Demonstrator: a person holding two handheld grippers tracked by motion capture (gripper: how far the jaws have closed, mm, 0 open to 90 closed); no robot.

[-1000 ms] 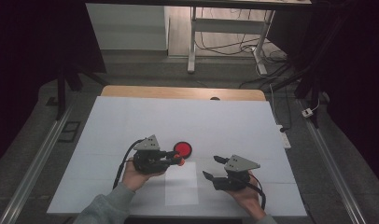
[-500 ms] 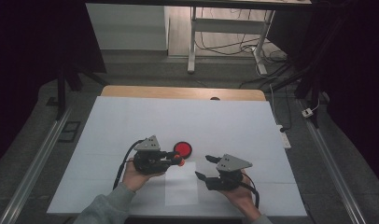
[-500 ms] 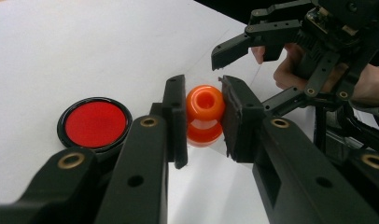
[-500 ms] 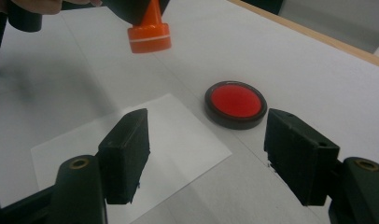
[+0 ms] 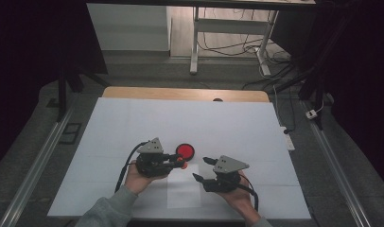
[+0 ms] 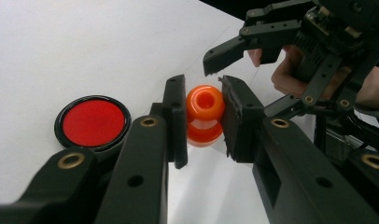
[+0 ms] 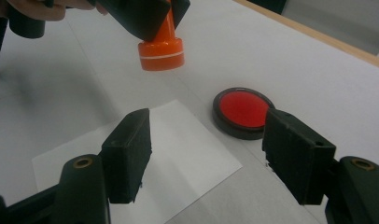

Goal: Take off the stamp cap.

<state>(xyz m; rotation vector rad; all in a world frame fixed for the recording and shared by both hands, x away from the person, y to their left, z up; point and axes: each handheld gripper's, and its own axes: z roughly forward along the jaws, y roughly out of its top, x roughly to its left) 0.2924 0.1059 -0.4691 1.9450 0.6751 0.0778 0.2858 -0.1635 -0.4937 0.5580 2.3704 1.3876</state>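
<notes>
Left gripper (image 6: pixel 204 116) pinches the orange stamp (image 6: pixel 205 114); right gripper (image 7: pixel 206 154), jaws spread and just closing, holds nothing.

Left gripper (image 5: pixel 179 162) sits level above the table in the left hand (image 5: pixel 139 178), jaws clamped, tips pointing toward the right side. Right gripper (image 5: pixel 203 169) sits just beside it in the right hand (image 5: pixel 237 197), aimed back toward the left one, jaws apart with nothing between them, just been closing slightly.
</notes>
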